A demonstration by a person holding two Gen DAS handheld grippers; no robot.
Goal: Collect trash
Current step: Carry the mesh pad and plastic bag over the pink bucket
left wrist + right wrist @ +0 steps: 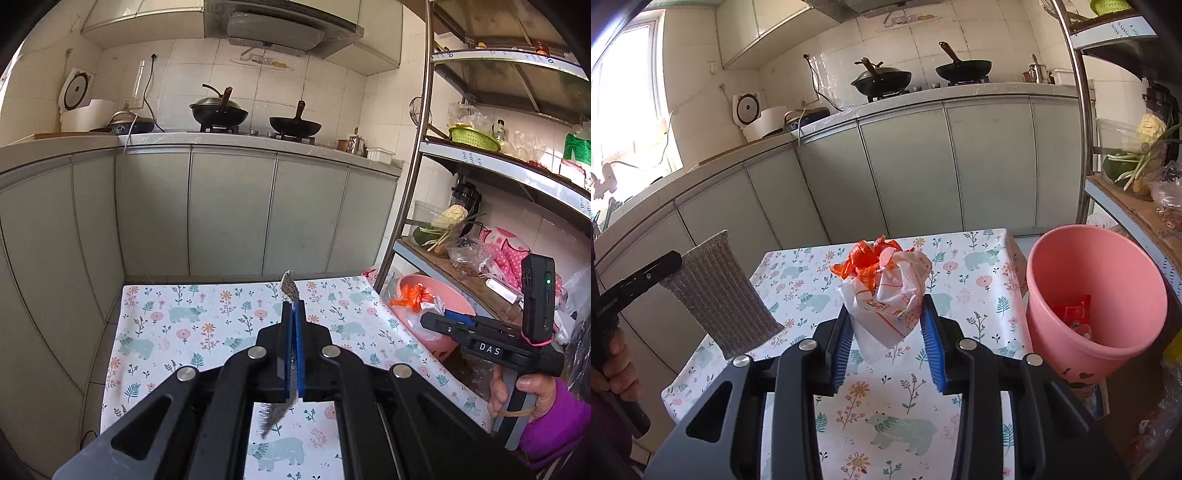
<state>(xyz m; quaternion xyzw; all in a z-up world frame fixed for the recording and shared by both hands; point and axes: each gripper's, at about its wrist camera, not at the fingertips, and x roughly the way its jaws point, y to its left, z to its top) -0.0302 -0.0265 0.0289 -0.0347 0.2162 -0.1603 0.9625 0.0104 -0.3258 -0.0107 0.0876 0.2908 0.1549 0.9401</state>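
- Your right gripper point(889, 343) holds its jaws partly apart around the crumpled white-and-orange plastic bag point(886, 295); the blue pads sit at both sides of its lower part and seem to pinch it, though I can't be sure of firm contact. The bag looks lifted off the floral tablecloth point(886, 402), likely for carrying.
- Your left gripper point(293, 332) has its jaws closed tight on a grey woven cloth point(289, 288), held edge-on between the pads; the right view shows it hanging flat at 9 o'clock, clear of the table. Probably it's kept up there so it stays out of the bag's way.
- The pink bucket point(1097, 295) stands just beside the table at 3 o'clock, tilted toward you, red wrappers already inside. It's the likely destination for the bag.
- Farther off, at 12 o'clock, the cabinets point(923, 170) and two woks point(882, 79) on the stove play no part.
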